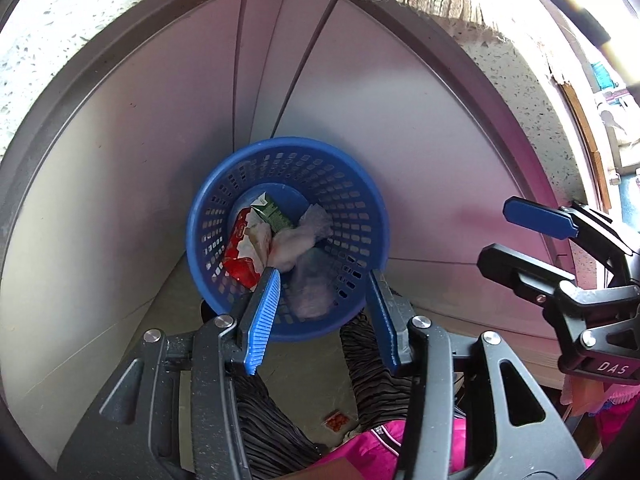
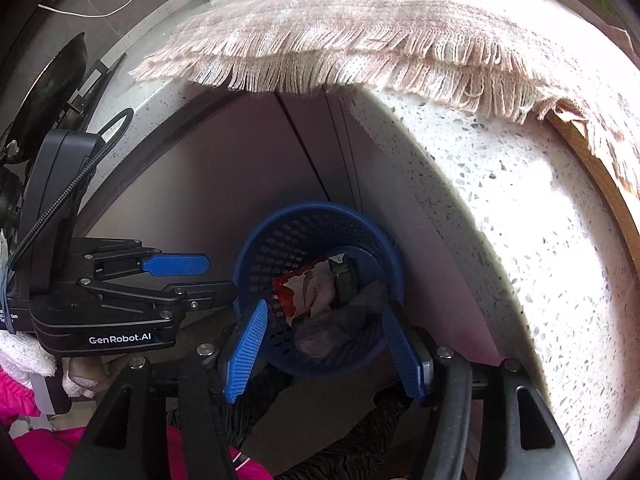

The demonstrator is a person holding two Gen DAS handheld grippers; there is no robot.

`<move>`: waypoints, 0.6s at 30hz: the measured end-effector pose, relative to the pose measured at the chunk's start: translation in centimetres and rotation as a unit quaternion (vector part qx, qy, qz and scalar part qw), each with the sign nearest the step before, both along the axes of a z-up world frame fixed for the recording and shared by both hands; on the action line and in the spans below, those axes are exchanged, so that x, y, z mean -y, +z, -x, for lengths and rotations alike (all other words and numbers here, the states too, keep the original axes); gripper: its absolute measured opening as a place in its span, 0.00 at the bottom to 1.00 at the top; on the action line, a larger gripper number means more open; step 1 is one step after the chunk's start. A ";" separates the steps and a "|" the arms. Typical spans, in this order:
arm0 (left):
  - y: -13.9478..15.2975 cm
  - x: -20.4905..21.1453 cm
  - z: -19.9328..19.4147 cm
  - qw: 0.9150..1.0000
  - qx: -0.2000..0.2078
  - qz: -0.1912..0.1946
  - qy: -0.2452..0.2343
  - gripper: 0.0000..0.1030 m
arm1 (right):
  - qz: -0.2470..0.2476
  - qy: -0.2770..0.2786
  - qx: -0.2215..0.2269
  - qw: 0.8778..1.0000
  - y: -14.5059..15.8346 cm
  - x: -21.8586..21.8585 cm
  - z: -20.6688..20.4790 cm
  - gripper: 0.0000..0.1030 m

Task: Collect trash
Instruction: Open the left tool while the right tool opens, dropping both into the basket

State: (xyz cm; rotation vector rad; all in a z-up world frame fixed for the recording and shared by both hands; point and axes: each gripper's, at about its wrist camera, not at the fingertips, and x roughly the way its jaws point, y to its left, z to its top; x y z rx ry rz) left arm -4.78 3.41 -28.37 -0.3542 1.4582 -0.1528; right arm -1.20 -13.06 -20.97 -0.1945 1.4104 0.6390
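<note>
left gripper (image 1: 322, 276) and right gripper (image 2: 324, 312), fingers spread and empty, above a blue basket (image 1: 360, 200) on the floor.
the perforated round basket stands against grey cabinet doors (image 1: 400, 128); inside lie a red-and-white wrapper (image 1: 242, 252), a green carton (image 1: 276, 214) and crumpled clear plastic (image 1: 310, 288).

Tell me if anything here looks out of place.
One small orange wrapper lies on the floor, outside the blue basket that holds the other trash. Nothing else stands out.
</note>
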 end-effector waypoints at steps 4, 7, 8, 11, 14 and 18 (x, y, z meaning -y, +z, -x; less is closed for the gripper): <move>0.0 0.0 -0.5 1.000 0.000 0.000 0.004 0.50 | -0.005 0.002 0.001 1.000 0.4 -0.1 -0.1 0.64; 0.5 -0.1 -0.6 1.000 0.004 -0.002 0.006 0.52 | -0.009 0.003 0.000 1.000 0.9 0.6 -0.6 0.64; 0.8 -0.1 -0.6 1.000 0.006 -0.003 0.007 0.52 | -0.011 0.004 0.000 1.000 1.1 0.6 -0.6 0.64; 1.8 -0.2 -0.5 1.000 0.013 -0.005 0.007 0.52 | -0.017 0.005 -0.002 1.000 1.6 0.5 -0.6 0.64; 2.9 -0.5 -0.3 1.000 0.023 -0.006 0.007 0.52 | -0.026 0.007 -0.002 1.000 2.5 0.4 -0.5 0.64; 4.6 -1.0 -0.2 0.999 0.037 -0.010 0.012 0.52 | -0.045 0.010 0.003 0.999 4.4 0.5 -0.3 0.64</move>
